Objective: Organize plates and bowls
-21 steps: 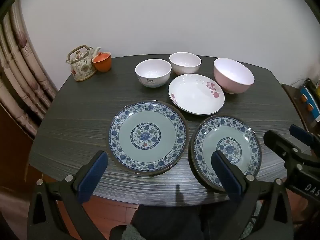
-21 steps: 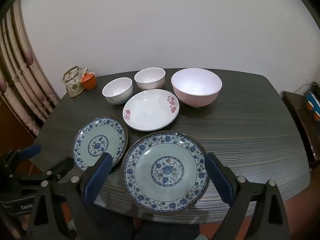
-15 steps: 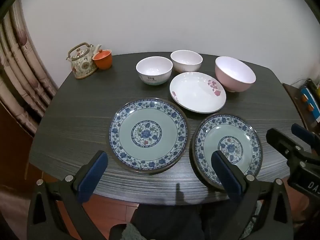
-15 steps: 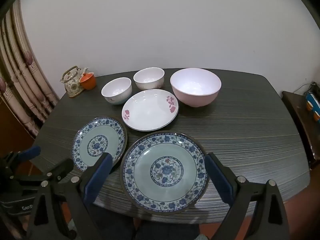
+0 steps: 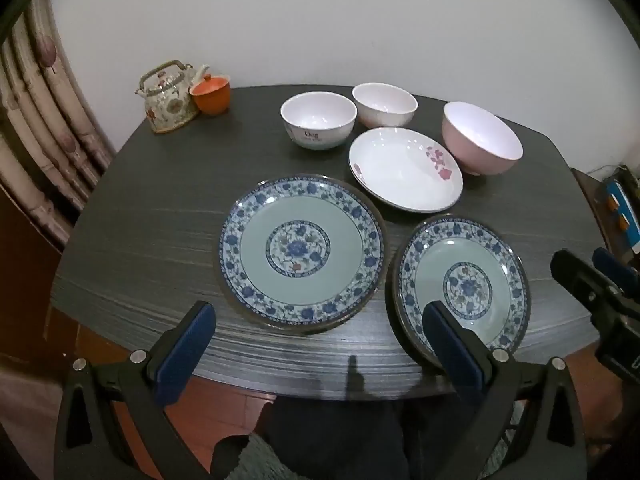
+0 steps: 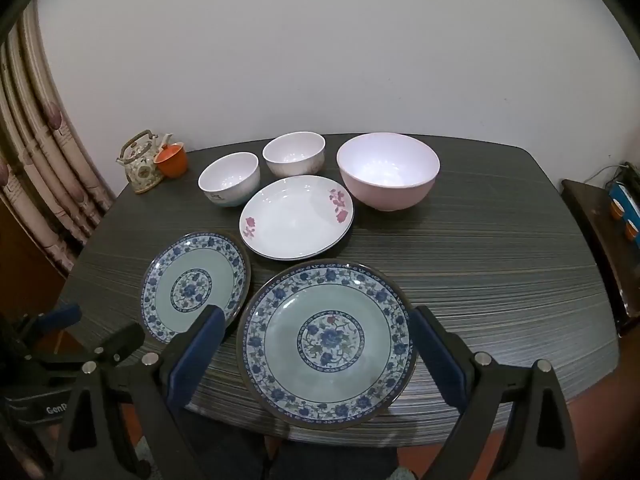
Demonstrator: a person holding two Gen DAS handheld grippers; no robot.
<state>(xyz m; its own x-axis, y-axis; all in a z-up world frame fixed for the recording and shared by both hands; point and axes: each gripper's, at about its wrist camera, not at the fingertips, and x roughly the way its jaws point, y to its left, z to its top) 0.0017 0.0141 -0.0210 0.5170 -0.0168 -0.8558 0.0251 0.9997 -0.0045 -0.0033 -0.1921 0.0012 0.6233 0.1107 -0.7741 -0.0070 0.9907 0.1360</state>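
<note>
At the bottom of the left wrist view, the left gripper tilts steeply down over the near edge of the dark wood-grain table, its blue-padded jaws spread wide and holding nothing. In the right wrist view the right gripper takes the same downward pitch, jaws likewise released and empty, framing the rim of one plate without touching it. Each gripper also shows at the lower outer edge of the other's view. Nearest the table edge lie two matching plates, flat and just beside each other, each pale green with a blue floral band and a blue flower medallion at the centre: the left blue-patterned plate in the lower middle of the left view, and the right blue-patterned plate in the lower middle of the right view. Behind them, in mid-frame, sits a shallow white plate with pink flowers. Farther back stand three upright bowls: a white bowl with lettering, a plain white bowl just beside it, and a larger pink bowl on the right. At the far upper left rest a floral teapot and an orange cup, touching or nearly so.
</note>
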